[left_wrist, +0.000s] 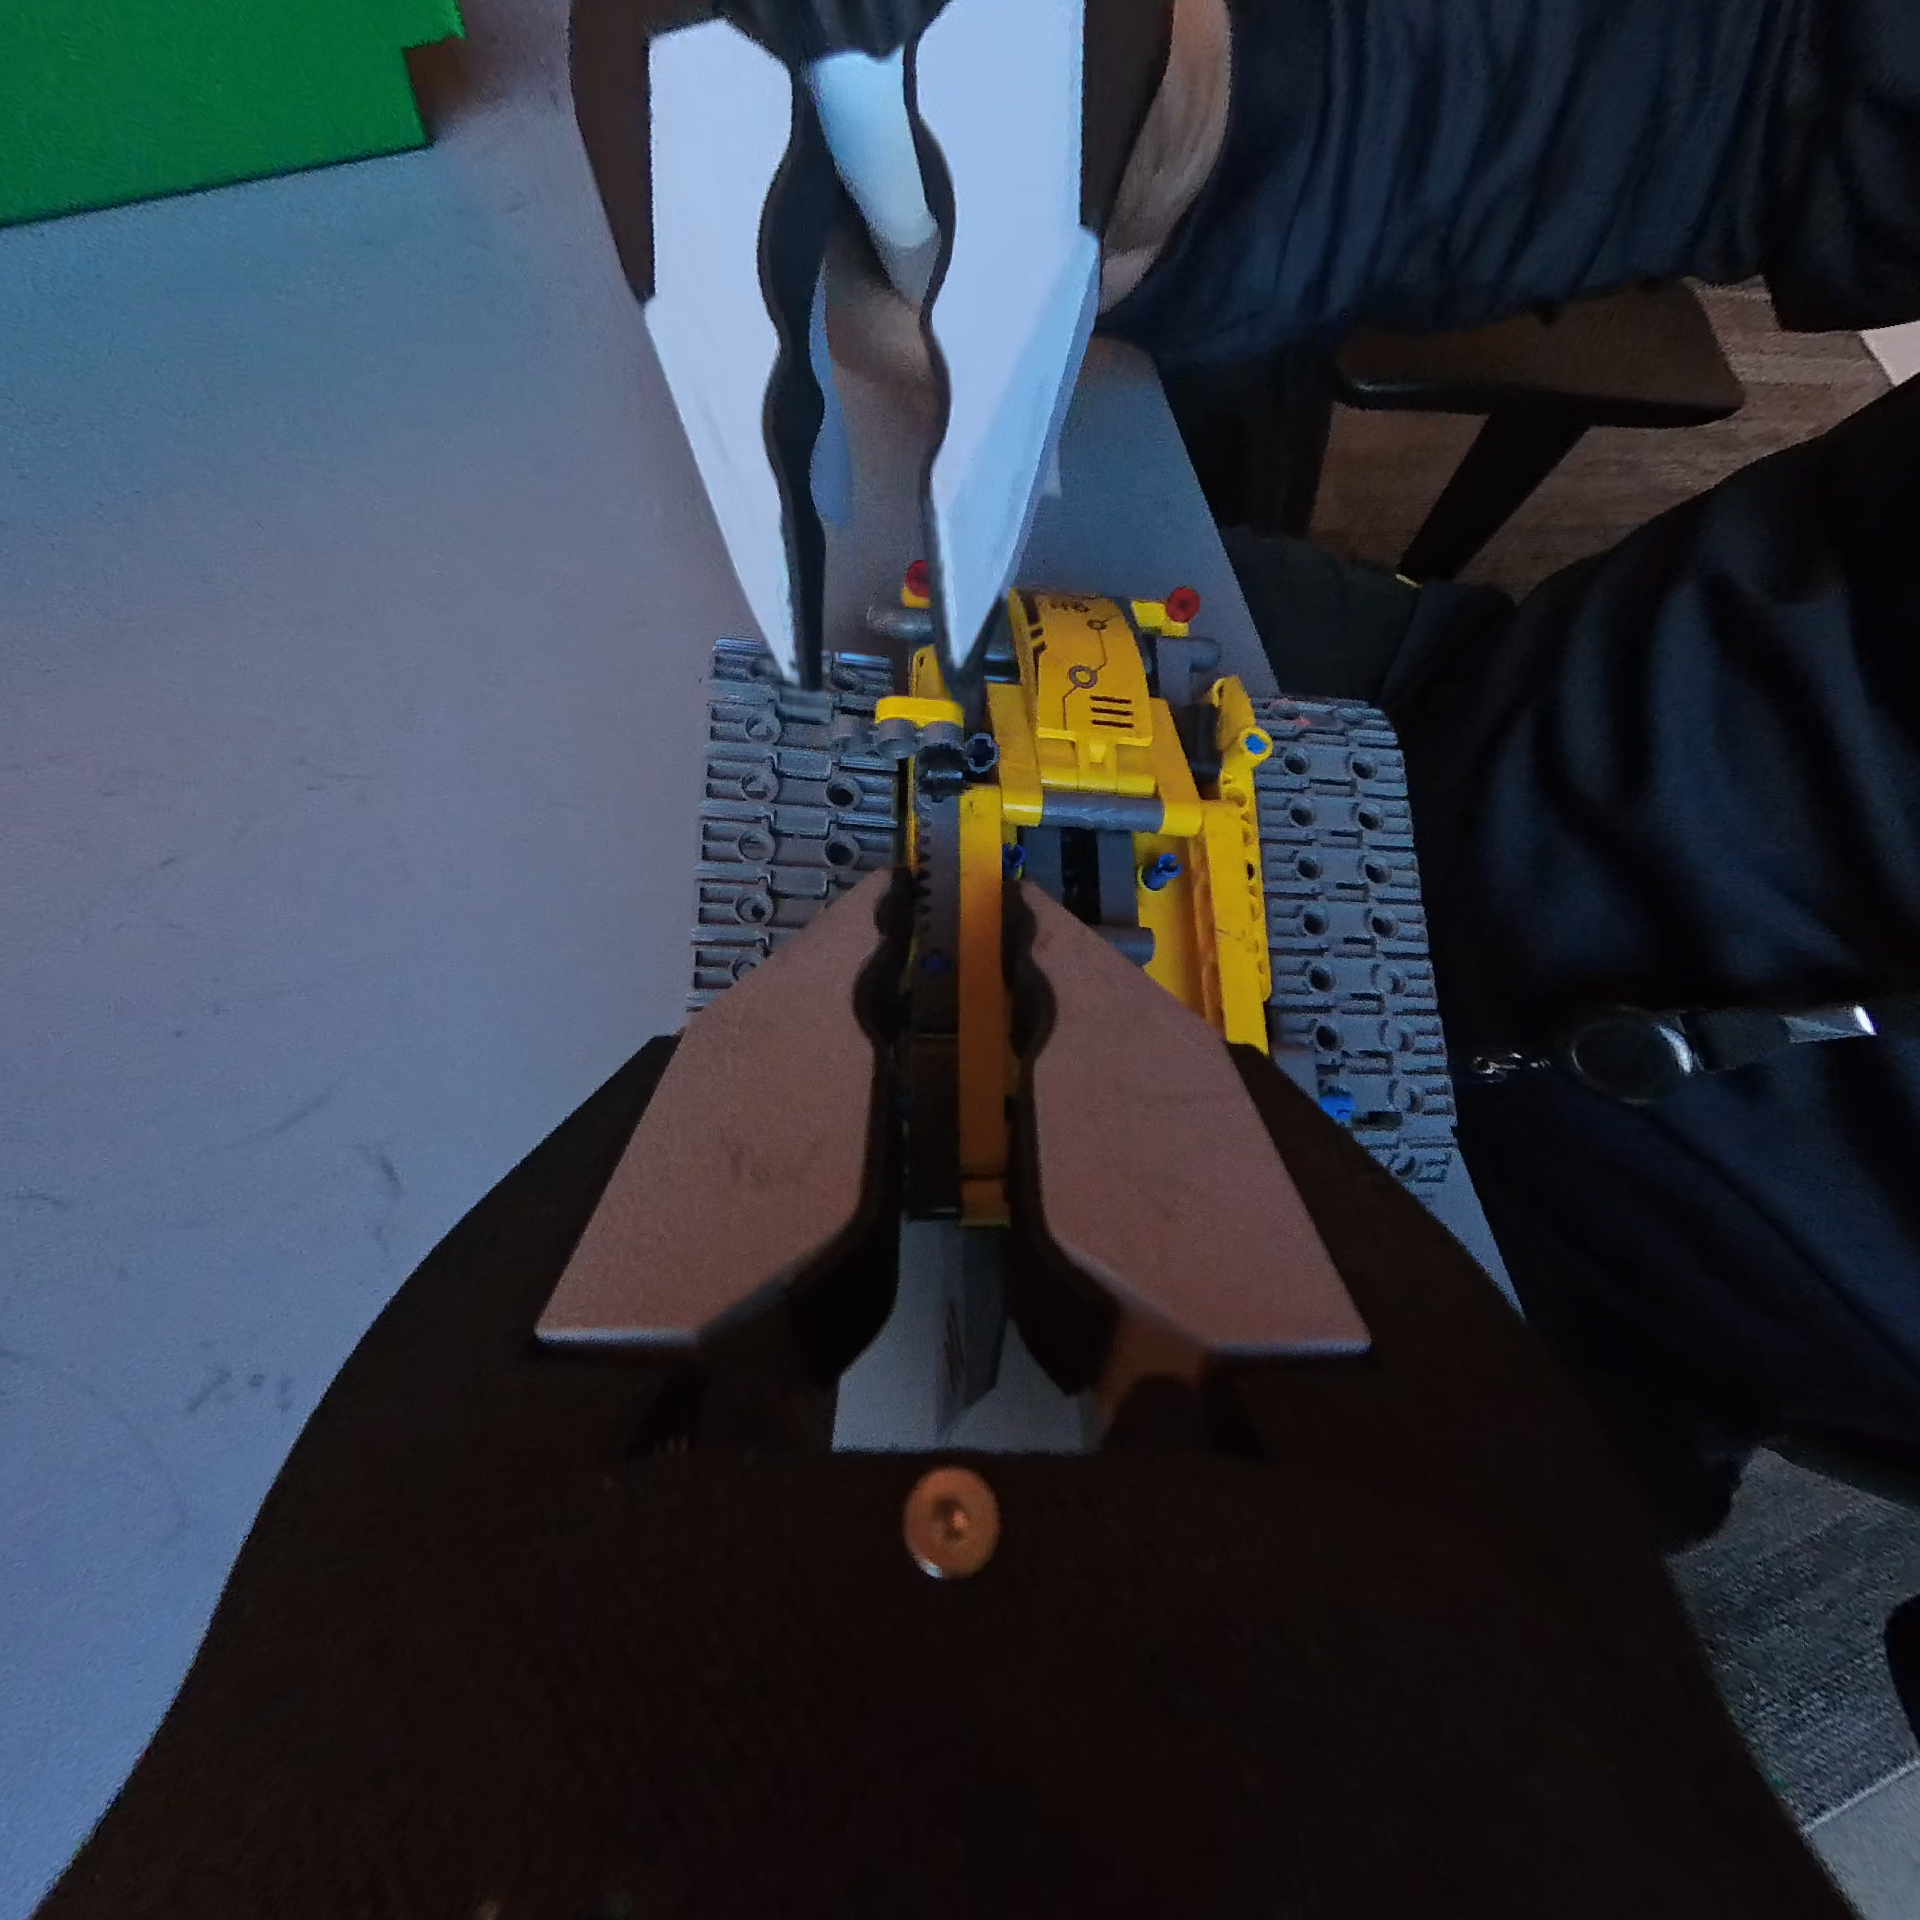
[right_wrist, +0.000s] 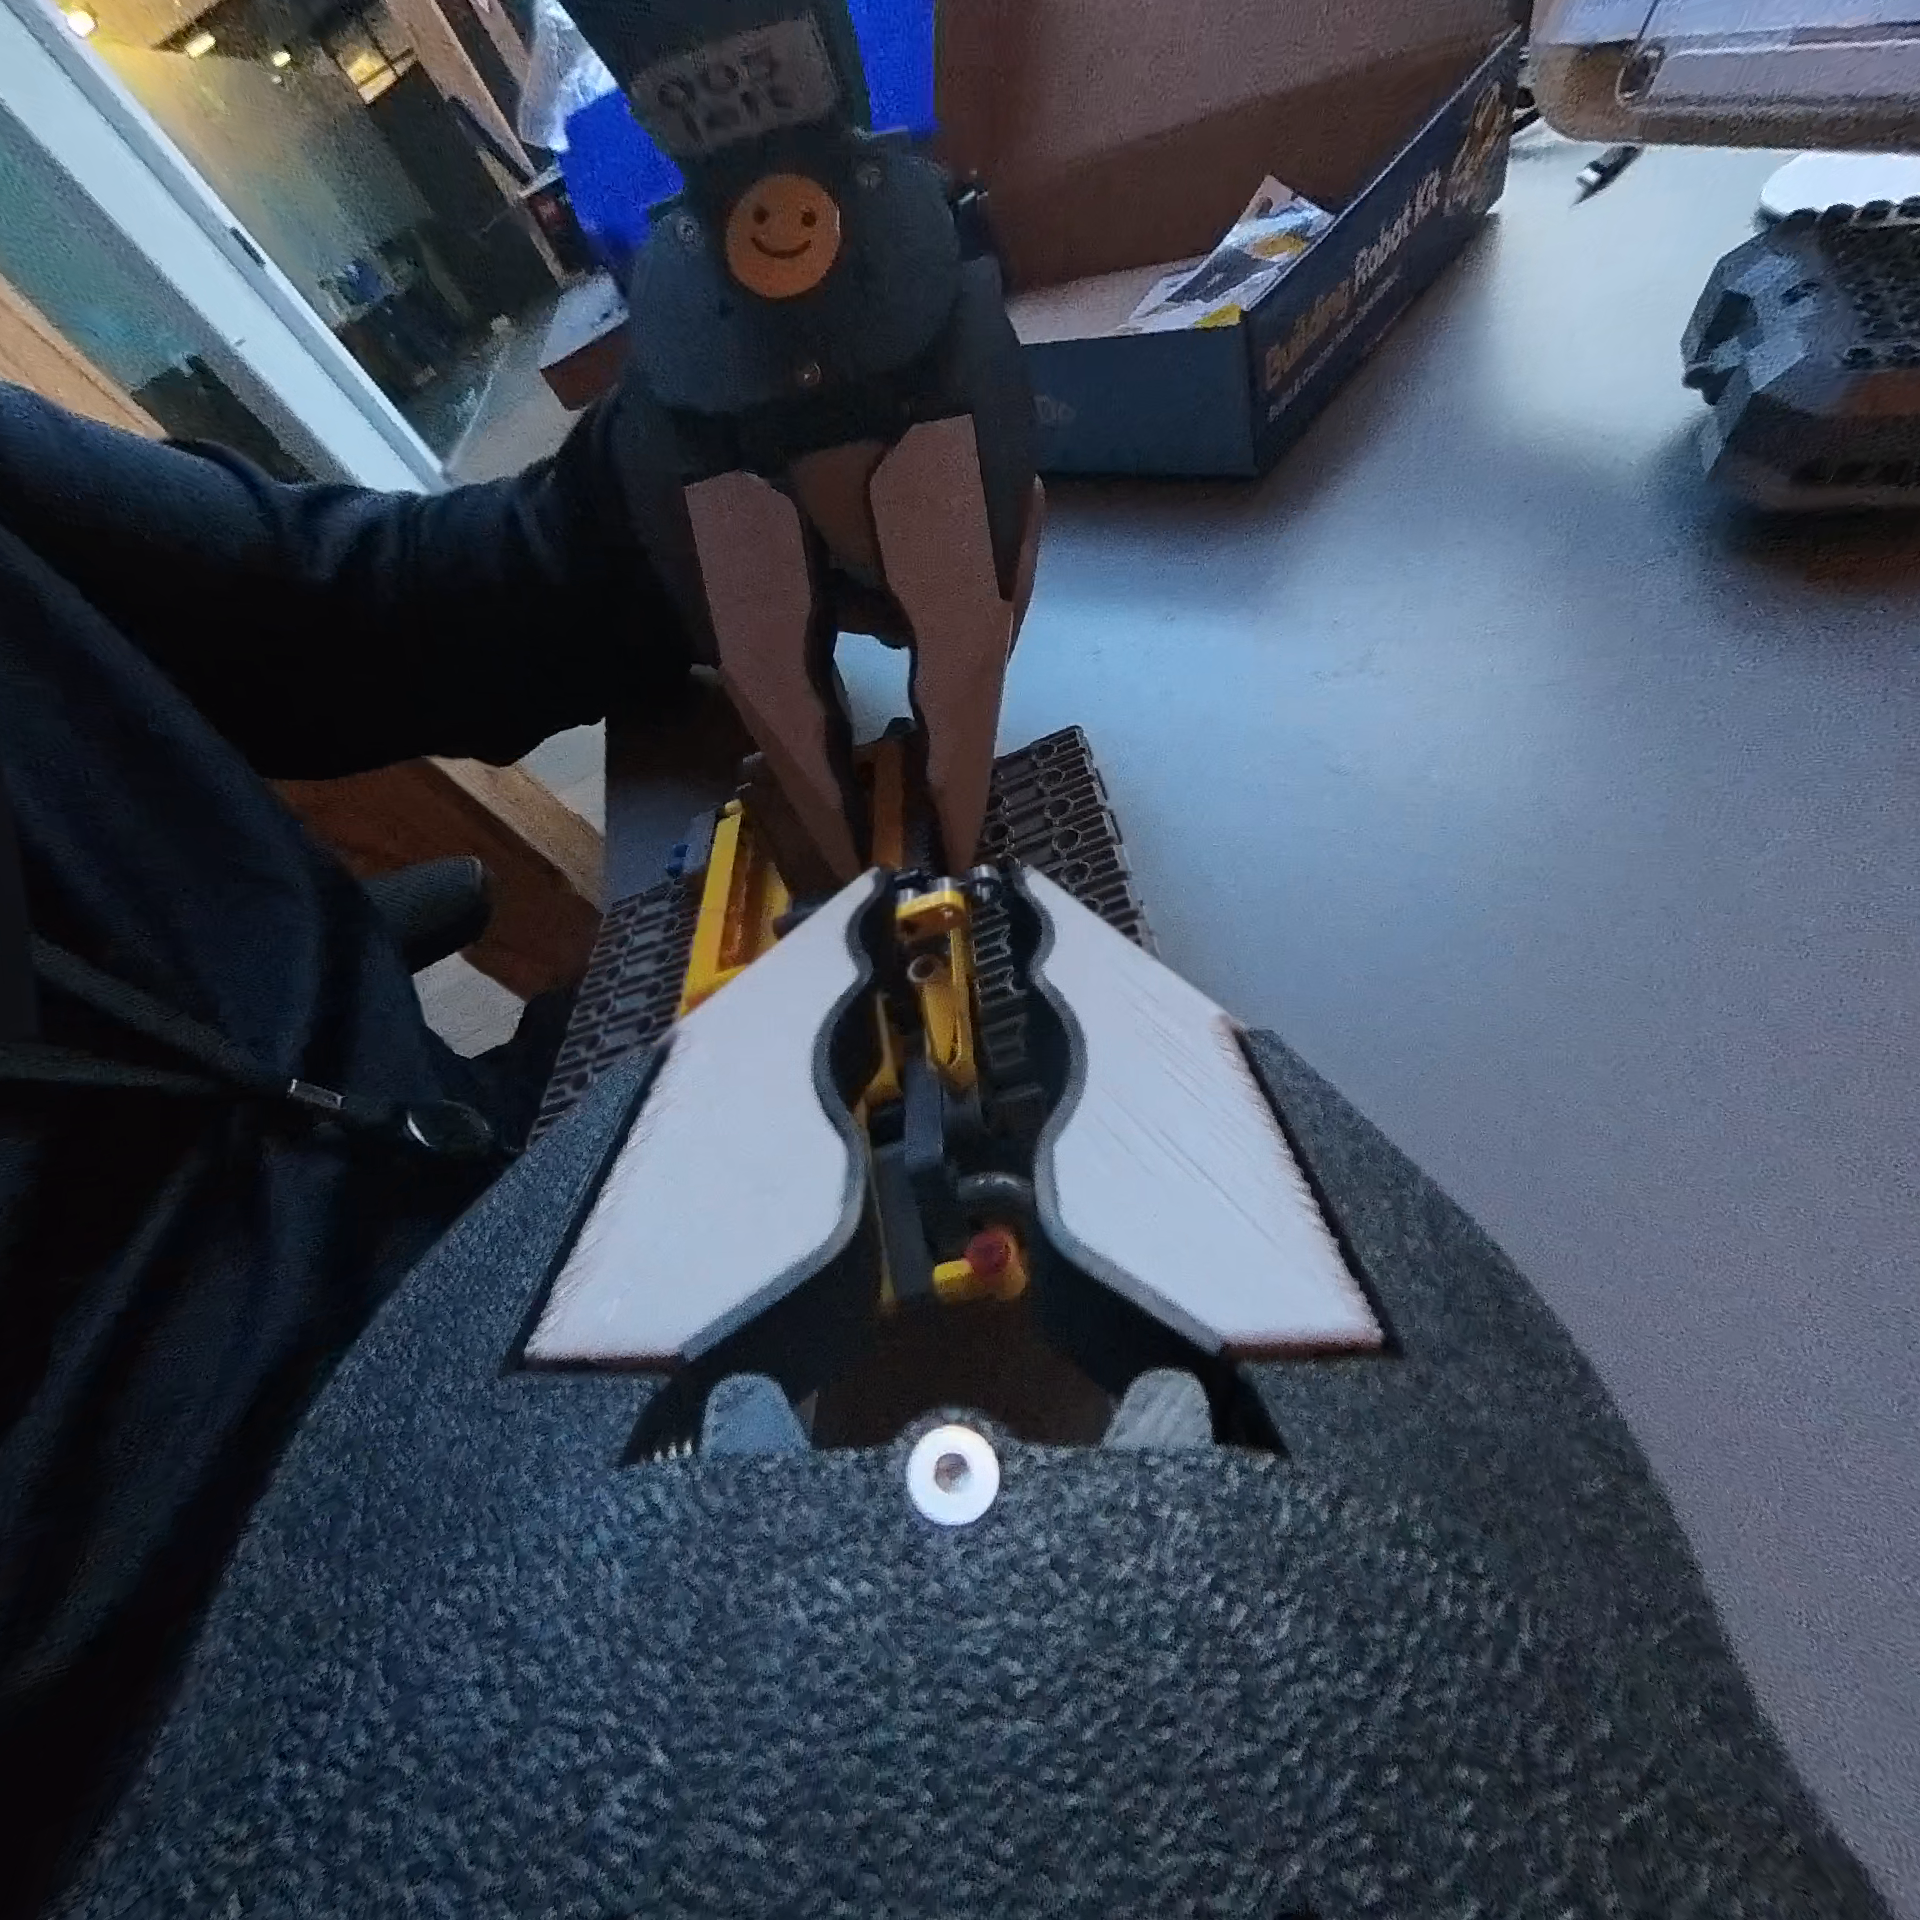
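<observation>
A yellow toy tracked vehicle (left_wrist: 1101, 727) with grey tracks (left_wrist: 1340, 894) stands at the table's edge. My left gripper (left_wrist: 958, 894), with brown fingers, is shut on a yellow and black beam (left_wrist: 977, 1039) on top of the model. My right gripper (right_wrist: 945, 883), with white fingers, reaches in from the opposite side. Its jaws stand partly open around a small yellow and grey part (right_wrist: 930, 920) without clearly touching it. The right gripper also shows in the left wrist view (left_wrist: 881, 670), and the left gripper shows in the right wrist view (right_wrist: 904, 847), tips nearly meeting.
A green plate (left_wrist: 187, 104) lies at the table's far left. A dark blue cardboard box (right_wrist: 1299, 343) and a black perforated object (right_wrist: 1808, 353) sit farther off on the grey table (right_wrist: 1455, 831). A person in dark clothing (left_wrist: 1662, 831) sits close against the table edge. My left and right fingertips are right by each other. From either gripper's tips it is about 25 cm to the black perforated object (right_wrist: 1808, 353).
</observation>
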